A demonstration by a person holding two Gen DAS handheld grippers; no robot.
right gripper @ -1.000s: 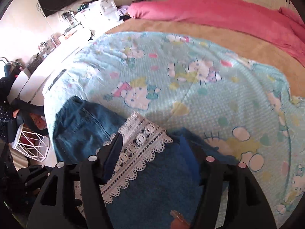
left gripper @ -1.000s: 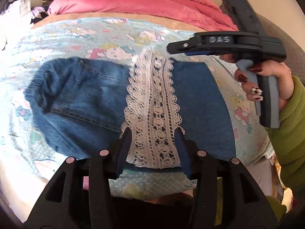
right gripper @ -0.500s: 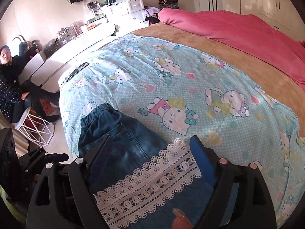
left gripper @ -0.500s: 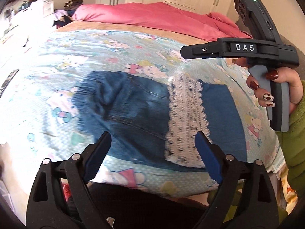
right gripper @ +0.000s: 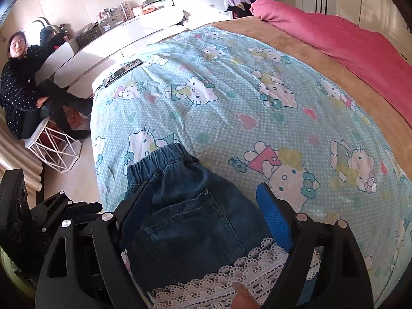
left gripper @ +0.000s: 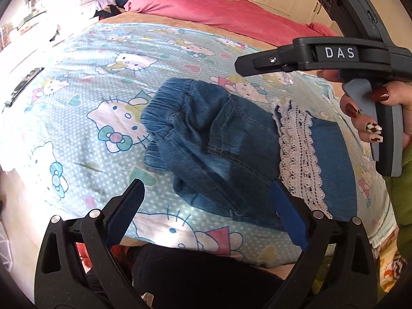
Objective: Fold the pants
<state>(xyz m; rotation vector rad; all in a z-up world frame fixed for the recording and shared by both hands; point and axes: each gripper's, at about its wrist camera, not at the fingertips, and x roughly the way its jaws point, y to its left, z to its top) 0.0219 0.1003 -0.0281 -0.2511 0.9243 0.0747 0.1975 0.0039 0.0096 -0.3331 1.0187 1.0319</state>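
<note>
At the far left of the right wrist view, a woman in a dark dotted top (right gripper: 18, 82) sits beside a white wire-frame stool (right gripper: 55, 152); she was out of frame a second ago. Further right, a dark remote control (right gripper: 123, 72) lies at the edge of the pale blue cartoon-cat bedsheet (left gripper: 85, 95).

The left gripper (left gripper: 206, 206) now has its blue-padded fingers (left gripper: 288, 213) spread wide and holds nothing; a second ago they stood close together around the lace band. It has also pulled back from the cloth, so the fingertips hang above the near edge of the sheet.

The folded blue denim pants with an elastic waistband (left gripper: 219, 149) lie flat on the sheet near its front edge, waistband to the left. Their white lace trim (left gripper: 298, 154) runs across them to the right, beside a plainer blue fold.

The right gripper (right gripper: 206, 203) has likewise gone from a narrower gap to fully spread fingers, gripping nothing, poised over the back pocket. In the left wrist view its black body marked DAS hovers above the pants, held by a hand with dark red nails (left gripper: 381, 113).

Beyond lies a pink quilt (left gripper: 226, 13).
</note>
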